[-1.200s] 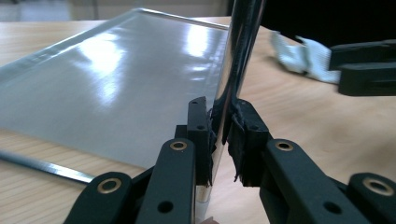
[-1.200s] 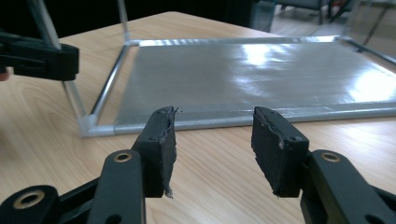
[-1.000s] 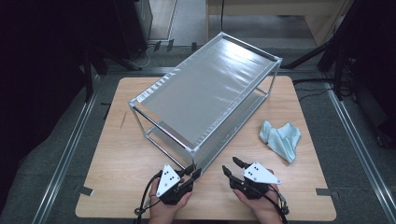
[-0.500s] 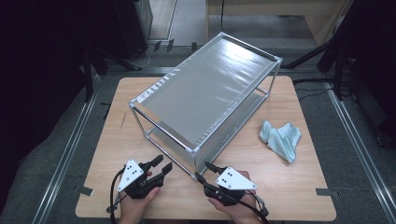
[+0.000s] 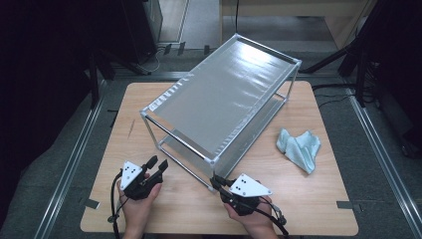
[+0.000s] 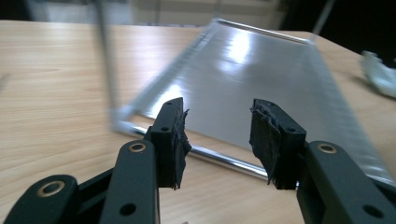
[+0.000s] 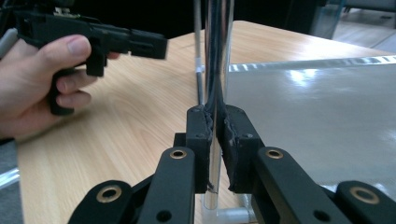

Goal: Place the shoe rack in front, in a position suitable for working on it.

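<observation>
A metal-framed rack (image 5: 224, 99) with two translucent shelves stands at an angle on the wooden table (image 5: 308, 199). My right gripper (image 5: 215, 180) is at the rack's nearest corner. In the right gripper view its jaws have just been closing and my right gripper (image 7: 215, 126) is shut on the upright corner post (image 7: 215, 56). My left gripper (image 5: 157, 162) rests left of that corner, near the rack's front side. Its jaws have just been closing a little, but my left gripper (image 6: 217, 135) stands open with nothing between the pads, facing the lower shelf (image 6: 261, 79).
A crumpled light-blue cloth (image 5: 298, 149) lies on the table to the right of the rack. Bare wood runs along the table's near edge and left side. The floor around has metal rails and dark equipment.
My left gripper has moved left, away from the rack's near corner. My right gripper has shifted left to that corner and shut on the post.
</observation>
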Action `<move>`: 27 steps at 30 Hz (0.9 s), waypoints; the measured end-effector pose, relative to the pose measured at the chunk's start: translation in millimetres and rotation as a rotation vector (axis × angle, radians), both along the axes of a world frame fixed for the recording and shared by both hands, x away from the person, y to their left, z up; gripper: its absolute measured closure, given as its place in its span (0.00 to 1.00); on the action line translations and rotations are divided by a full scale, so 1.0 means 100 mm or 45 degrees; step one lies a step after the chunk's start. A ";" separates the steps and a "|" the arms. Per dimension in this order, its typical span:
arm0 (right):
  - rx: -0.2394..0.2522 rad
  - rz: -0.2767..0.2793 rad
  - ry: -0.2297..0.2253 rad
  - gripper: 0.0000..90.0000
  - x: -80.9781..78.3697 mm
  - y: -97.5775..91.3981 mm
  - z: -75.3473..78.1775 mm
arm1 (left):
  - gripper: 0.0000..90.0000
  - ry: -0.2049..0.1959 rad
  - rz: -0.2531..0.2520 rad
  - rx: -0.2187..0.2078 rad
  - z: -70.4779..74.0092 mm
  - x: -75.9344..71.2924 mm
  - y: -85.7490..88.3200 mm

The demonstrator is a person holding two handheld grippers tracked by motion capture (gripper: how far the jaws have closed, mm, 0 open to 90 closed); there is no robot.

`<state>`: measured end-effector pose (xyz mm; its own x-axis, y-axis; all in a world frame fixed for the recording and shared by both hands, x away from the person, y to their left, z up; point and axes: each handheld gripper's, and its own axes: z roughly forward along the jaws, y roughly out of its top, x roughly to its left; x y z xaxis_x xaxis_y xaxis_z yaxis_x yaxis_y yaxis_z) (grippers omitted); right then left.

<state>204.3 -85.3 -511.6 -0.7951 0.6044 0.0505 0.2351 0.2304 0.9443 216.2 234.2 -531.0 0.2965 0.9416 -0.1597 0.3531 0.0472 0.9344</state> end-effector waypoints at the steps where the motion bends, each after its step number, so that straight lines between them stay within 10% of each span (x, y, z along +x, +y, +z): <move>1: -0.002 -0.010 0.000 0.92 0.00 -0.04 0.00 | 0.61 0.004 0.006 -0.006 0.00 0.02 0.00; 14: 0.026 0.031 0.015 0.91 -0.09 -0.59 -0.01 | 0.64 0.028 0.102 0.027 -0.05 0.26 -0.04; 21: 0.021 0.085 0.014 0.91 -0.15 -0.75 -0.01 | 0.72 0.034 -0.024 -0.061 -0.06 0.40 -0.08; 27: 0.006 0.122 0.013 0.91 -0.16 -0.81 0.00 | 0.87 0.021 -0.056 0.026 -0.05 0.39 -0.11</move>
